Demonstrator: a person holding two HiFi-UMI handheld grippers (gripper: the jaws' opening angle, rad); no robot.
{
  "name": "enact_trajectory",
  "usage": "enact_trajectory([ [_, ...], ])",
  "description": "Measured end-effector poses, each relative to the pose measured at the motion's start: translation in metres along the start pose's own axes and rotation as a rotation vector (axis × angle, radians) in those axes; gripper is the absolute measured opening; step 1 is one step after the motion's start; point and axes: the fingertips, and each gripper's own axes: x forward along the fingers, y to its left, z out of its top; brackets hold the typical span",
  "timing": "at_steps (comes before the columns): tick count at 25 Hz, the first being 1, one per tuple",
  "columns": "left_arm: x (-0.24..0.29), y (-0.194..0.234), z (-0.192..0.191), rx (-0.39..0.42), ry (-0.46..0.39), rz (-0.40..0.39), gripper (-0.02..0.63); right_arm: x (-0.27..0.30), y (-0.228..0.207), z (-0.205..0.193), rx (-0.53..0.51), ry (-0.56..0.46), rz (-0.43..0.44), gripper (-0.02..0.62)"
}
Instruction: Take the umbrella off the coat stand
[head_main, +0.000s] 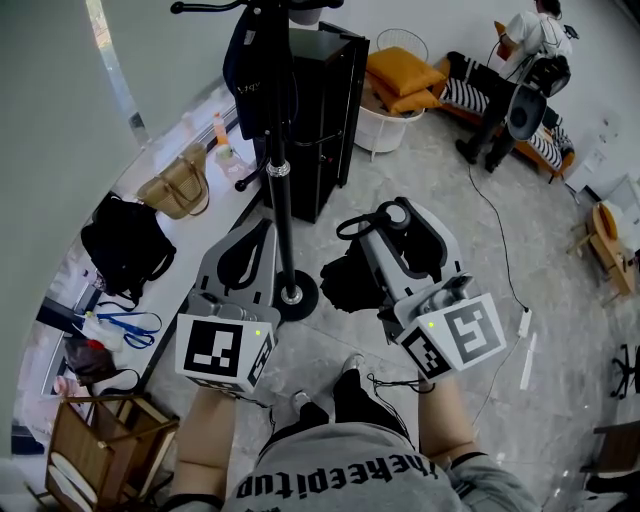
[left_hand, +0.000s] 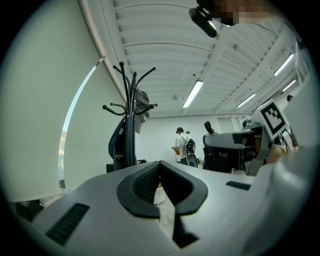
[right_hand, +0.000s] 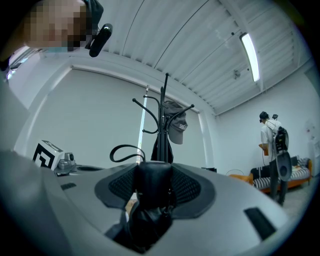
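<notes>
My right gripper (head_main: 400, 222) is shut on a black folded umbrella (head_main: 345, 280), with its handle (right_hand: 150, 185) clamped between the pads and its strap loop (right_hand: 122, 150) sticking out to the left. The umbrella is off the black coat stand (head_main: 283, 190), held to the right of the pole, near its round base (head_main: 296, 297). A dark bag (head_main: 255, 70) and a grey cap (right_hand: 176, 125) still hang on the stand. My left gripper (head_main: 262, 232) is shut on nothing, just left of the pole. In the left gripper view the coat stand (left_hand: 131, 120) rises ahead, beyond the left gripper (left_hand: 160, 167).
A black cabinet (head_main: 325, 100) stands behind the coat stand. A white counter (head_main: 215, 225) along the left wall carries a tan bag (head_main: 178, 185) and a black bag (head_main: 125, 245). A white basket (head_main: 385, 125), an orange couch with a person (head_main: 530, 45), a wooden crate (head_main: 100, 440) and a floor power strip (head_main: 523, 322) lie around.
</notes>
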Motion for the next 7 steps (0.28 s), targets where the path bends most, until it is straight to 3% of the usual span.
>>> enact_trajectory([
  [7,-0.0007,0.0010,-0.0033,0.001,0.002,0.002,0.015,0.0001,0.0015,-0.0011,-0.001,-0.002,0.003,0.210],
])
